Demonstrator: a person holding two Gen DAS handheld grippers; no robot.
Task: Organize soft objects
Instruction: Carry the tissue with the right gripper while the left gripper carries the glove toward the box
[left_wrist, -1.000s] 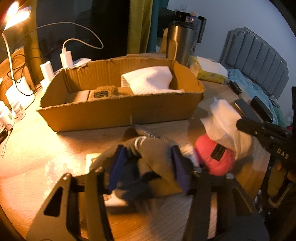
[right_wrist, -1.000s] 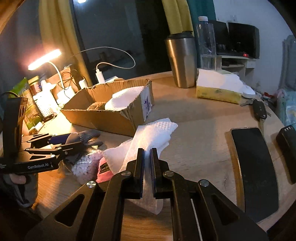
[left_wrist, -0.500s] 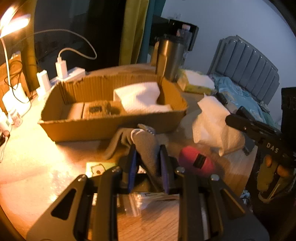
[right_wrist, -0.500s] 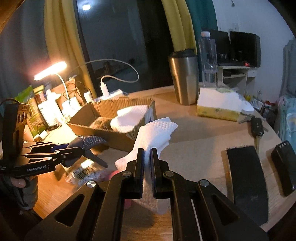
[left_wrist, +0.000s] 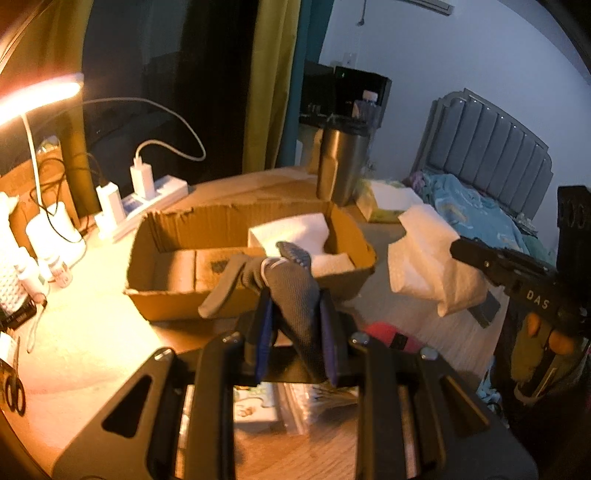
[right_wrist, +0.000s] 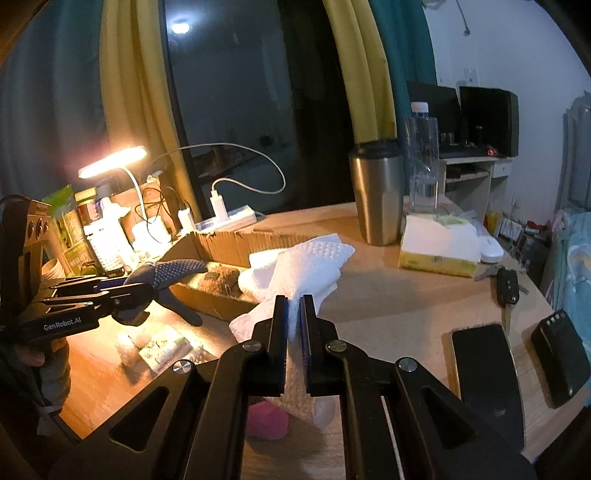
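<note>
Your left hand-held gripper (left_wrist: 295, 332) is clamped on a grey glove (left_wrist: 291, 291), lifted clear of the desk (left_wrist: 92, 332) just near the cardboard box (left_wrist: 255, 295), likely so it can go in. Your right hand-held gripper (right_wrist: 294, 332) pinches a white paper towel (right_wrist: 306, 266), held up to the right of the box. A folded white towel (left_wrist: 291, 232) lies at the box's right end. A pink soft item (left_wrist: 384, 332) waits on the desk, near you.

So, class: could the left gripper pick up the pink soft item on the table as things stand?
Probably not: the left gripper is shut on a grey glove, so its jaws are occupied; the pink item lies uncovered below.
</note>
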